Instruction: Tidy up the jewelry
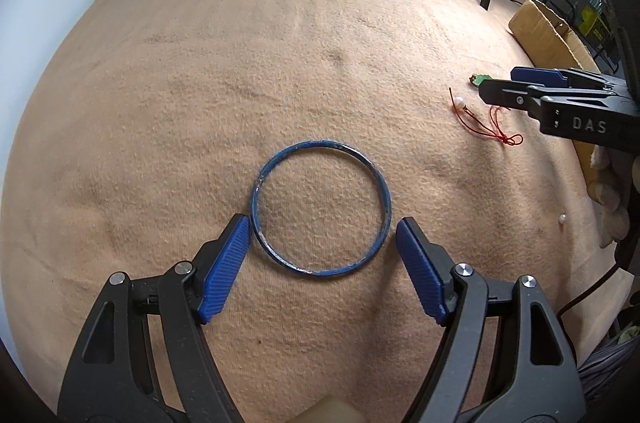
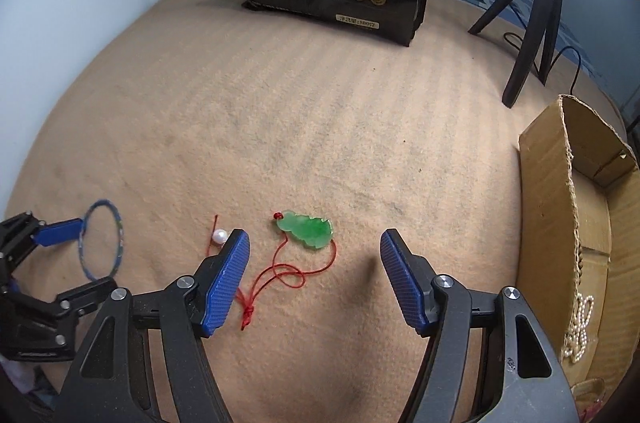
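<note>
Left gripper [image 1: 323, 229] wide round blue bangle [image 1: 320, 209], right gripper [image 2: 315, 242] wide, peach blanket [image 1: 240, 83].

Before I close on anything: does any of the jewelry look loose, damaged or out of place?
Yes. A single loose pearl lies alone on the blanket, apart from the red cord. The blue bangle shows worn, pale patches along its rim. A pearl strand already hangs in the cardboard box.

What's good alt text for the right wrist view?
Open right gripper over a green pendant on red cord, lying on a tan blanket. Cardboard box at right; left gripper straddles a blue bangle at left.
</note>
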`<state>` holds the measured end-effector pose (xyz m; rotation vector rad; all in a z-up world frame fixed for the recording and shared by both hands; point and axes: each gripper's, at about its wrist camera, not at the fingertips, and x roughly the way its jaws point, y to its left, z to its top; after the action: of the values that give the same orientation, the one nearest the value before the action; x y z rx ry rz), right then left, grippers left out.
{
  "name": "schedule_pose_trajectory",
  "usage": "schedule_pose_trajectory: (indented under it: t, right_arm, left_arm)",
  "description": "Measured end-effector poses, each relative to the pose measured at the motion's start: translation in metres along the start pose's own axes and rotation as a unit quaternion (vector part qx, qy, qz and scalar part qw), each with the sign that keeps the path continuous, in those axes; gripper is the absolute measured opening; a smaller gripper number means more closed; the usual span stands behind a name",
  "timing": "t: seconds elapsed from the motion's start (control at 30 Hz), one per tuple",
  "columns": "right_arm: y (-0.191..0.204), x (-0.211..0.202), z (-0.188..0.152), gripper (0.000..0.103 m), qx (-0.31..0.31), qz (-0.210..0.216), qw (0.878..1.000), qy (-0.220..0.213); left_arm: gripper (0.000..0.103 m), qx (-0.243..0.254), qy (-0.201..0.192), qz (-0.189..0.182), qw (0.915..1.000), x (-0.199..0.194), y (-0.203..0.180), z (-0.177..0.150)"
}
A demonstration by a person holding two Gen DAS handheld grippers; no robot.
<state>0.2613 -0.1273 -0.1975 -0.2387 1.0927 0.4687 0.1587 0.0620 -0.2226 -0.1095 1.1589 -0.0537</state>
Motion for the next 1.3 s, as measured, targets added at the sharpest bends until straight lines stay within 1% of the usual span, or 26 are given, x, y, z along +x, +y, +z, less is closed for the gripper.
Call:
schedule_pose_trajectory:
  t: [0.2,0.33,0.43,0.47,0.5,0.7,0.93,1.1,1.3]
  right_arm:
    - [-0.005,0.008,0.002,0.051,0.015,0.005,1.0,0.003]
    - [0.002,0.014,0.002,0.049,-0.002,0.006,1.0,0.006]
    - [0.005,0.016,0.003,0.038,-0.01,0.005,1.0,0.005]
    - [0.005,0.016,0.003,0.03,-0.009,0.007,1.0,0.005]
    - [0.005,0.017,0.004,0.029,-0.009,0.008,1.0,0.005]
    - [0.006,0.014,0.002,0.028,-0.009,0.008,1.0,-0.002]
    - [0.004,0.004,0.0,0.028,-0.006,0.009,1.0,-0.014]
    - [0.001,-0.016,0.002,0.028,-0.001,0.013,0.999,-0.036]
    - [-0.004,-0.045,-0.001,0.028,0.008,0.02,0.997,-0.071]
  left_arm:
    - [0.077,-0.014,-0.003,-0.005,0.9999,0.001,0.002,0.003]
    - [0.077,-0.011,-0.006,0.002,0.9999,0.002,0.0,0.004]
    - [0.074,-0.007,-0.009,0.008,0.9999,0.003,-0.002,0.004]
    - [0.074,-0.006,-0.009,0.008,0.9999,0.004,-0.002,0.004]
    - [0.074,-0.005,-0.01,0.007,0.9999,0.004,-0.002,0.005]
    - [0.074,-0.01,-0.017,0.007,0.9998,0.003,-0.002,0.006]
    - [0.074,-0.029,-0.036,0.002,0.9989,-0.013,0.001,0.011]
    - [0.074,-0.031,-0.055,-0.01,0.998,-0.028,-0.006,0.016]
    - [0.074,-0.016,-0.083,-0.028,0.9961,-0.049,-0.026,0.025]
